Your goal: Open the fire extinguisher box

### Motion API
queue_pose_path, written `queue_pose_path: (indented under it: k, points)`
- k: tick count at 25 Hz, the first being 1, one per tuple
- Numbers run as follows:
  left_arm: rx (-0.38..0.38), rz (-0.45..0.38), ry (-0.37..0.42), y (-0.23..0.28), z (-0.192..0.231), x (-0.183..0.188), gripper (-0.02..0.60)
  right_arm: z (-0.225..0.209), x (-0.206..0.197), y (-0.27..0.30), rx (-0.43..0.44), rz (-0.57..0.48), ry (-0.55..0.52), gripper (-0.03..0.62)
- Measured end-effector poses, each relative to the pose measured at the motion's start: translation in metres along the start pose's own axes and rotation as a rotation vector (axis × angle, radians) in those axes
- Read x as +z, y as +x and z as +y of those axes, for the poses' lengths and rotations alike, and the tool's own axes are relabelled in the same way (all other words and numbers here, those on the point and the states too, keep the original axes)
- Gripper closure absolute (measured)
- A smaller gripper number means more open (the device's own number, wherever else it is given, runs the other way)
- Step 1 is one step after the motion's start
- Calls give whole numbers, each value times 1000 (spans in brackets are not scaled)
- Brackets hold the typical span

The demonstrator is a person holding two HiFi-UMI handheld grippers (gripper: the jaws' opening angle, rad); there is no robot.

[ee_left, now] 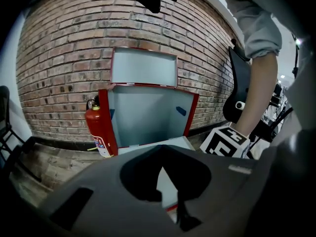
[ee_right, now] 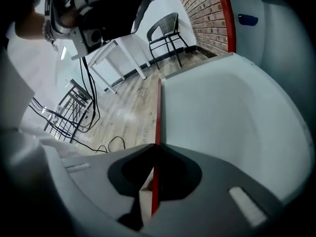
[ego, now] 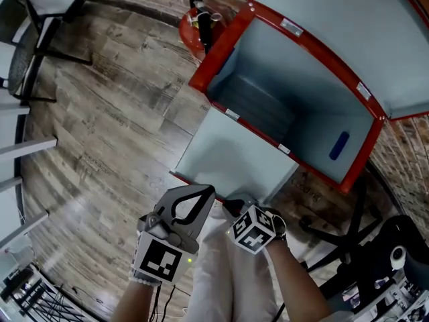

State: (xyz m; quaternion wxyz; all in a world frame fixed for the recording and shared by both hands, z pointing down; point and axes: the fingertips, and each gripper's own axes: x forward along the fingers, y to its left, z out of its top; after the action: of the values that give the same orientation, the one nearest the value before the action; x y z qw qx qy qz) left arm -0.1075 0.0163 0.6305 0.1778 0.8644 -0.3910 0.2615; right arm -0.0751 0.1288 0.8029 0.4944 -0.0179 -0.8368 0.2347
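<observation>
By the brick wall, the right hand-held gripper was nearly closed, pinching the red-edged pale grey door of the red-framed fire extinguisher box. The left hand-held gripper was closed and empty.

We see the box as smooth painted metal: pale grey with a soft sheen inside, glossy red along its rim. Its dropped front panel wears the same smooth pale coat, red at the edge. Beside the box, the extinguisher looks like glossy red metal. Behind the box the wall is rough, matt brick. Before the box the floor is grainy wood plank, faintly shiny. The left gripper and right gripper look like matt grey plastic.
</observation>
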Motion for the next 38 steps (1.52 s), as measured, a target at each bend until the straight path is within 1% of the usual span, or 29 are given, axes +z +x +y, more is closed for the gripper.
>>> queue_pose_path:
  k: [6, 12, 18, 20, 24, 26, 27, 28, 29, 31, 33, 35, 38]
  points:
    - [-16, 13, 13, 19, 5, -14, 582, -28, -19, 38, -48, 34, -15, 562]
    - [-35, 21, 24, 38, 10, -24, 582, -65, -35, 67, -118, 73, -41, 565]
    - [-60, 21, 30, 57, 9, -30, 581, -107, -47, 89, -223, 129, -26, 576]
    - [-72, 18, 43, 62, 8, -32, 583, -121, -50, 94, -257, 147, -25, 588]
    - [-79, 17, 46, 68, 9, -36, 582, -143, -53, 101, -348, 166, -11, 582]
    - [-69, 7, 37, 68, 12, -35, 583, -151, -57, 100, -380, 158, 9, 545]
    - [-64, 0, 35, 67, 14, -35, 583, -157, -58, 98, -396, 150, 25, 541]
    - [-60, -5, 38, 66, 16, -35, 583, -163, -60, 95, -412, 142, 43, 519]
    - [-58, -3, 47, 66, 17, -36, 583, -168, -61, 90, -425, 135, 61, 511]
    - [-58, 15, 75, 63, 14, -40, 583, -172, -62, 81, -436, 120, 85, 523]
    - [-59, 21, 86, 60, 9, -40, 583, -170, -61, 68, -441, 96, 96, 554]
    - [-60, 23, 99, 57, 5, -32, 583, -163, -52, 48, -439, 44, 104, 588]
    - [-61, 16, 102, 49, -1, -10, 582, -145, -26, 8, -425, -65, 113, 589]
